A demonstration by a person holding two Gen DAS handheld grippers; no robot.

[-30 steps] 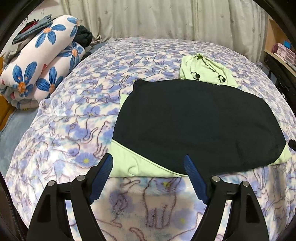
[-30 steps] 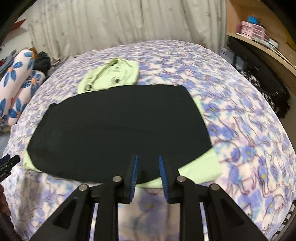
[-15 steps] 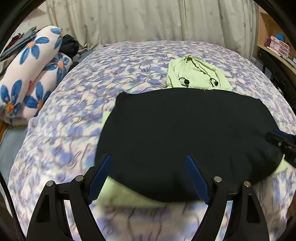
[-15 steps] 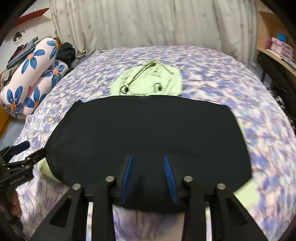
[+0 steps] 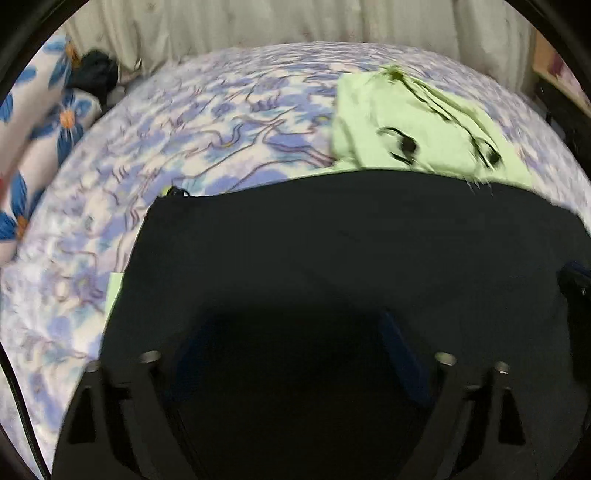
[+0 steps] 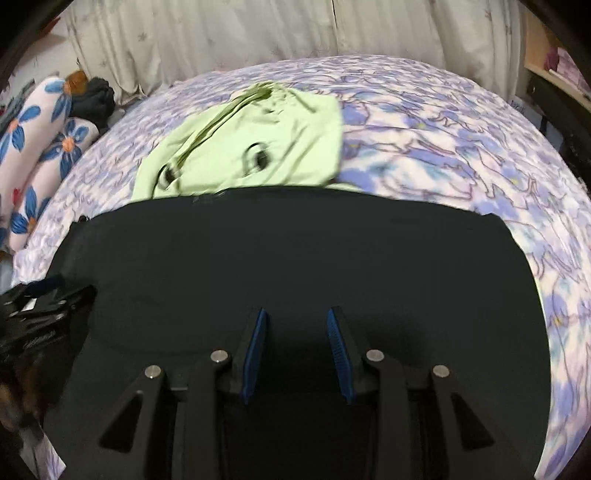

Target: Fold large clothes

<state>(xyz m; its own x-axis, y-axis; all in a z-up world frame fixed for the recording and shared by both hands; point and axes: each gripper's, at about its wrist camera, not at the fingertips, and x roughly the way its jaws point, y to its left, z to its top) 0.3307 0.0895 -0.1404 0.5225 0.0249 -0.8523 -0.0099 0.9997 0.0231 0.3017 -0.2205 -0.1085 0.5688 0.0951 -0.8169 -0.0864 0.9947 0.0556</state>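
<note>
Lying flat on the bedspread (image 6: 461,155), the black garment (image 6: 295,251) fills the middle and lower part of both views. Its far edge runs across the middle of each frame, and its near part goes under the grippers at the bottom. A light green hood (image 6: 251,147) with two dark eyelets sticks out from behind this far edge, upper centre in the right wrist view and upper right in the left wrist view (image 5: 413,129). A thin strip of the same green (image 5: 114,291) shows at the left edge of the black cloth in the left wrist view.

The left gripper (image 5: 291,350) is low in its frame, over the black cloth. Its jaws have just been opening and now stand very wide. The picture is blurred and dark there, but nothing seems to be pinched between them; only the flat cloth is under them.

The right gripper (image 6: 297,332) is at the bottom centre of its frame. Its blue pads (image 6: 255,354) are apart by a moderate gap, and they do not press on anything; the black cloth lies below them.

In the right wrist view the left gripper appears again at the left edge (image 6: 40,310). Flowered pillows (image 6: 33,147) lie at the upper left, and a pale curtain (image 6: 258,33) hangs across the top.
</note>
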